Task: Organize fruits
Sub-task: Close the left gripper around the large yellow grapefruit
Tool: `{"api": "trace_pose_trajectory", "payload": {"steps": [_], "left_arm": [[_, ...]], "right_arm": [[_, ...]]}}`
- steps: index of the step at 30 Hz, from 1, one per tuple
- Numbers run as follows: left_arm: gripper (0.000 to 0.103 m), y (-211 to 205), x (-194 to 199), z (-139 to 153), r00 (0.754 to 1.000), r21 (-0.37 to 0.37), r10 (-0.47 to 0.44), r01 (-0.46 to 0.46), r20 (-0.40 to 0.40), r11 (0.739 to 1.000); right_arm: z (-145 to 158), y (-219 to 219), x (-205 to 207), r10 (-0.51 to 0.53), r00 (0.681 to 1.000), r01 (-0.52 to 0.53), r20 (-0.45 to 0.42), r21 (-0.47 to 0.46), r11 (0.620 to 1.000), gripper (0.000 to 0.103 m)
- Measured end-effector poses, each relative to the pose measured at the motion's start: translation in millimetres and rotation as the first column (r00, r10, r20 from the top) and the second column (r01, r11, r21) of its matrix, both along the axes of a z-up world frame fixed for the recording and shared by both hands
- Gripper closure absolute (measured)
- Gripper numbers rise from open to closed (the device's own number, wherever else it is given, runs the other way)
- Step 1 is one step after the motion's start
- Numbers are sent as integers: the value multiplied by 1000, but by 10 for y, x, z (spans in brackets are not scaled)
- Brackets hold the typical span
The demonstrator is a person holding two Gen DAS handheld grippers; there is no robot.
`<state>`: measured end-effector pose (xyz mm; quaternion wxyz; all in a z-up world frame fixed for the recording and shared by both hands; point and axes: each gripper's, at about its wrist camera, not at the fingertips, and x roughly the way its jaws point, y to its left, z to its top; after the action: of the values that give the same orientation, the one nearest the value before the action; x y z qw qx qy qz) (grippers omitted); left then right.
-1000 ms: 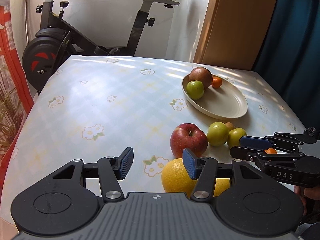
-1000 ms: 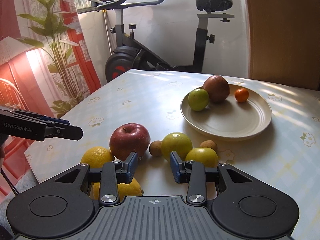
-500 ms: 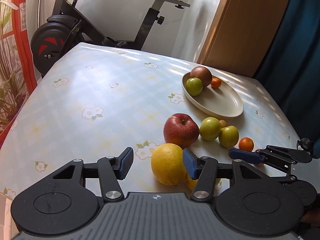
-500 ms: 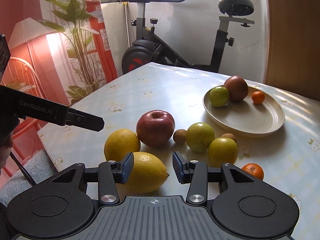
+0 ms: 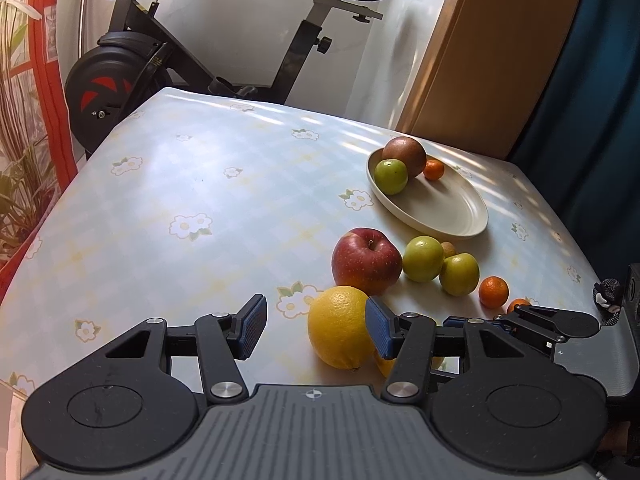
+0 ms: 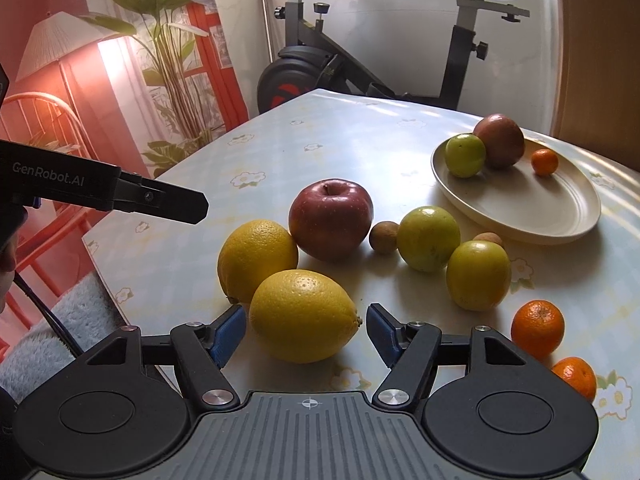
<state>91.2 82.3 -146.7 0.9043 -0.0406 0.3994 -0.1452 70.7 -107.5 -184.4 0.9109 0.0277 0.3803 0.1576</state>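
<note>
A cream plate point(image 6: 520, 216) at the back right holds a green fruit point(image 6: 465, 155), a brown-red fruit point(image 6: 500, 141) and a small orange point(image 6: 544, 161). On the table lie a red apple point(image 6: 331, 218), two yellow citrus fruits point(image 6: 256, 258) point(image 6: 303, 315), two green fruits point(image 6: 428, 238) point(image 6: 478, 274), two small brown fruits point(image 6: 383, 237) and two small oranges point(image 6: 538, 328). My right gripper point(image 6: 306, 330) is open, its jaws on either side of the nearest yellow citrus. My left gripper point(image 5: 316, 328) is open and empty, just left of a yellow citrus point(image 5: 340, 326).
An exercise bike point(image 5: 132, 60) stands behind the table's far edge. A plant, a lamp and red curtains point(image 6: 132, 80) are off the table's left side. The plate also shows in the left wrist view point(image 5: 440, 208). The table's near edge is close under both grippers.
Both grippers have pulled back toward the table's near edge, so more fruit shows. My right gripper has opened wider and now has the nearest yellow citrus between its jaws.
</note>
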Motion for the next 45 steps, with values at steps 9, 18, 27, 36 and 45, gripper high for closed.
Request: {"api": "trace_pose_trajectory", "payload": {"steps": [9,18,27,36,45], "left_arm": [[47,-58,-18,-4,999,-1,-42,42,15,999],[57,-312,61,-25,984,15,-171,170,53,985],[58,-654,258,-159,961,-59,-276,275,-11,960],[59,-768,334,-410,951,-188,-297,276,-90,942],[62,-883,396,-458,950,-152,-300,286,-80,946]], "right_arm": [[-147,-21,65,13,999,-12,-35,39,999,40],[-169,-264,-1,-87,996,89,-27,87,992,41],[-213,-457,-35,-173,985,174,-18,104,979,41],[-220,-503,-152,-165,986,166,-15,94,982,38],[-214,-498,-160,-156,988,156,-8,79,985,42]]}}
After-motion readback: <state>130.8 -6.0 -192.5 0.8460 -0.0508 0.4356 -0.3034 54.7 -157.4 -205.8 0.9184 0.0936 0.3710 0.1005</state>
